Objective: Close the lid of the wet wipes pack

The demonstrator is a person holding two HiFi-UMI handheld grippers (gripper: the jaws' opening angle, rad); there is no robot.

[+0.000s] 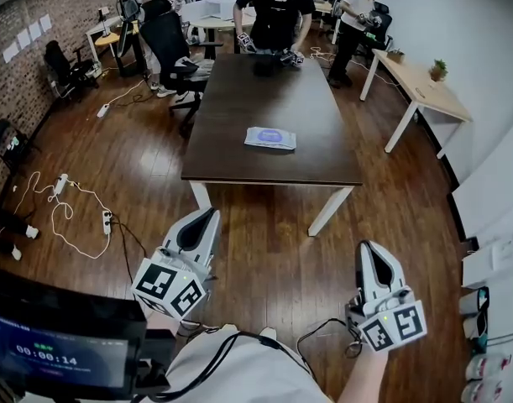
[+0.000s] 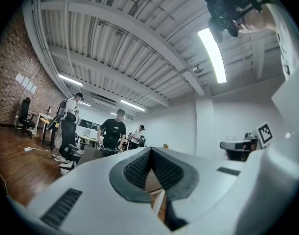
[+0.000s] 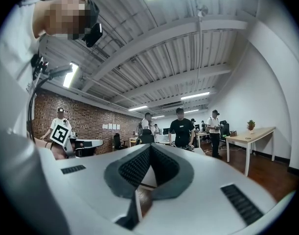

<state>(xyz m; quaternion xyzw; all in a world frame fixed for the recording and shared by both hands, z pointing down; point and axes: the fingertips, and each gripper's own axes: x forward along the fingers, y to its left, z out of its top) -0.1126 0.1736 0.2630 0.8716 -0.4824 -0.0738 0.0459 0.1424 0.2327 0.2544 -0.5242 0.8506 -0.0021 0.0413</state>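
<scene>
Head view shows your left tongs [image 1: 207, 217] and your right tongs [image 1: 367, 249] held low over the wooden floor [image 1: 264, 250], both pointing ahead toward the dark surface [image 1: 273, 91]. The pack of wet wipes [image 1: 270, 138] lies flat on that surface, well ahead of both tongs and about midway between the lines they point along, near the edge closest to you. From here you cannot tell whether its lid is up or down.

In the left gripper view your left tongs [image 2: 150, 153] are pressed together at the tips with nothing between them. The right gripper view shows your right tongs [image 3: 149, 150] closed the same way, also empty.

Beyond the pack, at the far end of the surface, a person [image 1: 277, 11] in a dark shirt stands with both hands on it. A black office chair [image 1: 168, 44] stands ahead and left of your left tongs, and a pale desk [image 1: 424, 86] ahead and right of your right tongs.
</scene>
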